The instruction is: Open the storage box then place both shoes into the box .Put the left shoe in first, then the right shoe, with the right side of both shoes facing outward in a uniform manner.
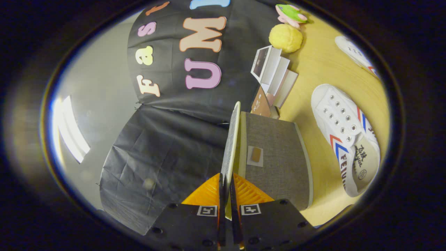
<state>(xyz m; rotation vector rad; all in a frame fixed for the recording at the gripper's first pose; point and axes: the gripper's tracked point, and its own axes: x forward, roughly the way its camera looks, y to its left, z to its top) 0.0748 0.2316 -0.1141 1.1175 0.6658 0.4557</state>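
Observation:
My gripper (227, 184) is shut on the thin edge of the storage box lid (232, 139), which stands edge-on and lifted away from the grey fabric box (275, 157). The view is rolled sideways, so the wooden table (313, 69) runs up the far side. A white shoe (345, 136) with red and blue chevrons lies on the table beside the box, its opening toward me. A second white shoe (357, 55) lies farther off, partly cut from sight.
A yellow ball-like toy (285, 37) and a green and pink toy (291, 14) sit at the table's far end. Small white cards or boxes (273, 71) and a brown card (260, 103) lie just beyond the storage box. Black cloth wall stands behind.

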